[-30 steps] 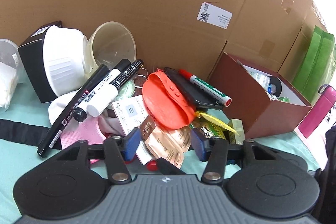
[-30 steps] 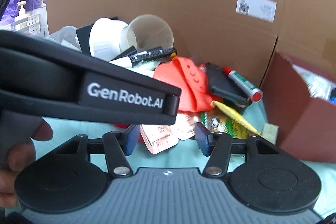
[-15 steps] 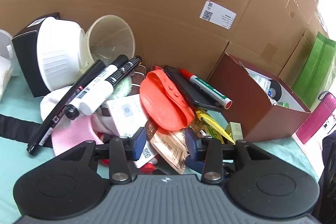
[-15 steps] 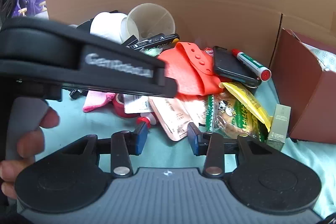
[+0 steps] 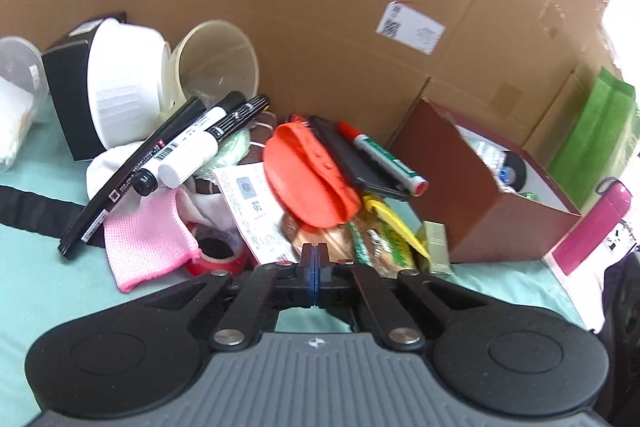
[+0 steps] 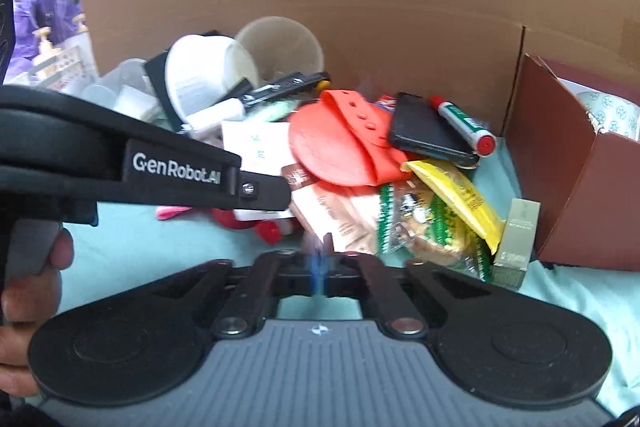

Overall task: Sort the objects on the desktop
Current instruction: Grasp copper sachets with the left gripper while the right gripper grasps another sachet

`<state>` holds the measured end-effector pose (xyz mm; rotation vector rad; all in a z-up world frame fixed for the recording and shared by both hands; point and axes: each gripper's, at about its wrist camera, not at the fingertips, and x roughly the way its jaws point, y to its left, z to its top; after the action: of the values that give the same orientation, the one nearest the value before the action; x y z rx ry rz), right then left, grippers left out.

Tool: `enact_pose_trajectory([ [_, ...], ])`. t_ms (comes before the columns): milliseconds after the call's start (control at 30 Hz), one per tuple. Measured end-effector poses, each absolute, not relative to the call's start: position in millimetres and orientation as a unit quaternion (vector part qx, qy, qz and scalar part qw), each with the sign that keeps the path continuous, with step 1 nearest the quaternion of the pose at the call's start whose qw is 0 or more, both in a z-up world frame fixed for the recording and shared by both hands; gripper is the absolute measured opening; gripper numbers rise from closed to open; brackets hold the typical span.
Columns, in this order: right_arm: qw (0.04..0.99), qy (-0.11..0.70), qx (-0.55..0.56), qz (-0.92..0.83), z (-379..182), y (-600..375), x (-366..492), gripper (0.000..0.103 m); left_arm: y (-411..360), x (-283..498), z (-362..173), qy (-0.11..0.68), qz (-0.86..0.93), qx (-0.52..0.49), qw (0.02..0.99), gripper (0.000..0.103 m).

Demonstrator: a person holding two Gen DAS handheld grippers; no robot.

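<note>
A heap of desk items lies on the teal cloth (image 5: 48,267): an orange silicone pouch (image 5: 308,179), a black phone (image 5: 356,155), a green marker with a red cap (image 5: 384,159), black and white markers (image 5: 192,151), a pink cloth (image 5: 144,239), a red tape roll (image 5: 218,257) and snack packets (image 6: 432,219). My left gripper (image 5: 315,267) is just short of the heap's near edge, its jaws closing, blue pads together with nothing between them. My right gripper (image 6: 320,261) is blurred, its jaws closing to the same shut state, and holds nothing.
A big cardboard wall (image 5: 320,7) backs the heap. A brown open box (image 5: 476,195) stands right, with a pink bottle (image 5: 588,227) and green bag (image 5: 596,143) beyond. A white bowl (image 5: 120,79) and translucent cup (image 5: 216,63) lie at back left. A hand (image 6: 36,267) grips the left tool.
Both grippers went from half open to fully shut, with nothing caught between the pads. Both hands stayed nearly in place, rolling slightly.
</note>
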<state>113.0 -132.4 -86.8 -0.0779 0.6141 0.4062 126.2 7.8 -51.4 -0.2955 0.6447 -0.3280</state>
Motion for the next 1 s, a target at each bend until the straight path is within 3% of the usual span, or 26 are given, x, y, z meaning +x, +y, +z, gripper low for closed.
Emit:
enact_pose_trajectory([
  [167,0.940,0.284,-0.059,0.182,-85.5,-129.6,102.0,0.000,4.1,120.1,-48.6,0.298,-0.153,-0.130,0.933,0.003],
  [233,0.938,0.288,-0.064,0.181,-85.5,-129.4,104.8,0.008,5.7,123.0,-49.6,0.296,-0.153,-0.136,0.933,0.026],
  [267,0.936,0.292,-0.077,0.184,-86.2,-126.9,105.6,0.022,6.8,124.8,-50.3,0.294,-0.148,-0.140,0.934,0.047],
  [300,0.935,0.289,-0.090,0.186,-87.1,-124.2,104.8,0.030,7.3,127.1,-50.7,0.291,-0.141,-0.141,0.936,0.055],
  [333,0.935,0.284,-0.105,0.186,-87.6,-121.4,103.1,0.038,7.0,130.0,-50.7,0.288,-0.136,-0.137,0.938,0.055],
  [700,0.921,0.250,-0.248,0.168,-99.1,-94.3,120.6,0.033,6.6,154.2,-56.1,0.300,-0.154,-0.126,0.933,0.049],
  [733,0.916,0.247,-0.262,0.175,-101.3,-92.1,121.4,0.018,7.5,153.7,-56.2,0.303,-0.157,-0.128,0.931,0.049],
  [767,0.911,0.251,-0.267,0.187,-102.3,-90.9,121.4,0.012,8.4,152.4,-55.7,0.306,-0.159,-0.129,0.930,0.049],
  [867,0.914,0.246,-0.261,0.190,-97.0,-92.6,114.2,0.007,10.2,143.6,-55.1,0.309,-0.161,-0.122,0.929,0.051],
  [1000,0.921,0.250,-0.197,0.226,-82.0,-109.7,98.5,0.003,14.4,127.2,-53.7,0.314,-0.163,-0.140,0.925,0.062],
])
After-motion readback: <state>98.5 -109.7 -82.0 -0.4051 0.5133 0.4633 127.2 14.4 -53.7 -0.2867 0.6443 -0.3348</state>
